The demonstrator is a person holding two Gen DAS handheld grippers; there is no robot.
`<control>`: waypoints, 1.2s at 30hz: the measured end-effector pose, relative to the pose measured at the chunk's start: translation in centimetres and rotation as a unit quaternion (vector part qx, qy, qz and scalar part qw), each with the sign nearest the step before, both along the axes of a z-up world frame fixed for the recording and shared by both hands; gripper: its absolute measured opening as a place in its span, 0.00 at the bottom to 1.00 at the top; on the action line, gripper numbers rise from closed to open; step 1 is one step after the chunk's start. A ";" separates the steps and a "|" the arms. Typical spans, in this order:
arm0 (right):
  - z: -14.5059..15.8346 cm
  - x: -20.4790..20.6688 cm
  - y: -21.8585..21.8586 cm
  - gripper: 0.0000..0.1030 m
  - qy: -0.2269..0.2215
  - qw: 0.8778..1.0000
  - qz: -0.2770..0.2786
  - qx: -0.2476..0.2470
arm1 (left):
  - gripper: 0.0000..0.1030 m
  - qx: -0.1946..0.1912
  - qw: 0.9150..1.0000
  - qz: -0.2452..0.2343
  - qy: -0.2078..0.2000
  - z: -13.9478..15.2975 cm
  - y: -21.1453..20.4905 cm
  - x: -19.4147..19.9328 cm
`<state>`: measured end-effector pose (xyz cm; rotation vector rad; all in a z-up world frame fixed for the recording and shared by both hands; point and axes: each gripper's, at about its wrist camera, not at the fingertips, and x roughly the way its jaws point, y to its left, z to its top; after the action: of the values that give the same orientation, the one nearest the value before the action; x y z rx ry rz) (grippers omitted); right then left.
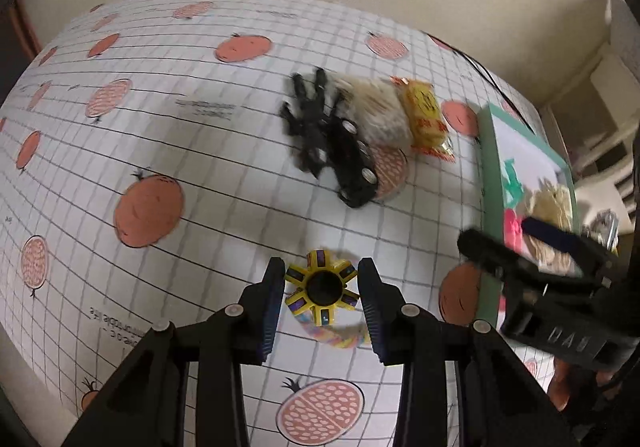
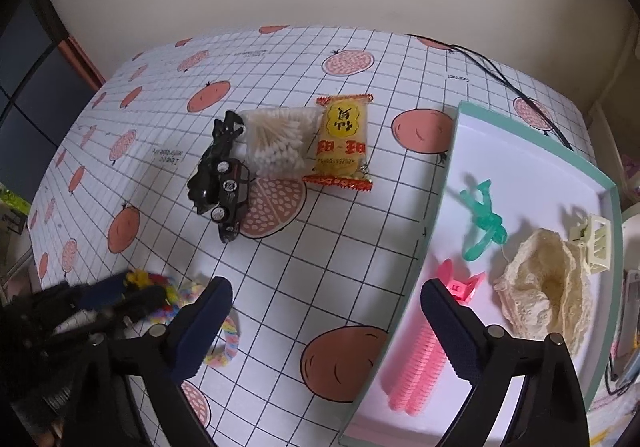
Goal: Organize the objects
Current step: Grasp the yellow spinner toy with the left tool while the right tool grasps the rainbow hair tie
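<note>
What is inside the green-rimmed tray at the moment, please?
The tray holds a green clip, pink claw clip, pink comb, cream lace piece and cream claw clip. The lace hides anything beneath it.

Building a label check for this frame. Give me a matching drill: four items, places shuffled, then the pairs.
Items:
1. toy car
2. snack packet
3. pink comb
4. yellow spinner

Places:
A. in the tray
B. between the left gripper jaws
C. on the tablecloth, right of the cotton swabs
D. on its side, beside the black spider toy

Pairs: 1-D, 2-C, 3-A, 4-B
</note>
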<state>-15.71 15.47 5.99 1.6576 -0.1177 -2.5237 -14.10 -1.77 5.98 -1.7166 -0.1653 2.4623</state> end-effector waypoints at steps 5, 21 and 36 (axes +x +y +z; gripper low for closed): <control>-0.9 0.1 -1.8 0.89 -0.011 1.000 0.024 0.008 | 0.38 -0.008 0.999 0.040 0.019 0.8 -2.0 -0.5; -3.7 0.4 -8.0 0.64 -0.046 0.993 0.098 0.052 | 0.38 0.000 0.994 0.105 0.017 0.3 -5.7 -1.4; -4.6 0.5 -9.0 0.14 -0.061 0.991 0.114 0.046 | 0.38 0.009 0.994 0.110 0.011 -0.1 -6.0 -1.5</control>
<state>-15.20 6.44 1.37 1.7483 0.1706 -2.2916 -15.63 -7.77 5.86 -1.7494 -0.3928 2.6210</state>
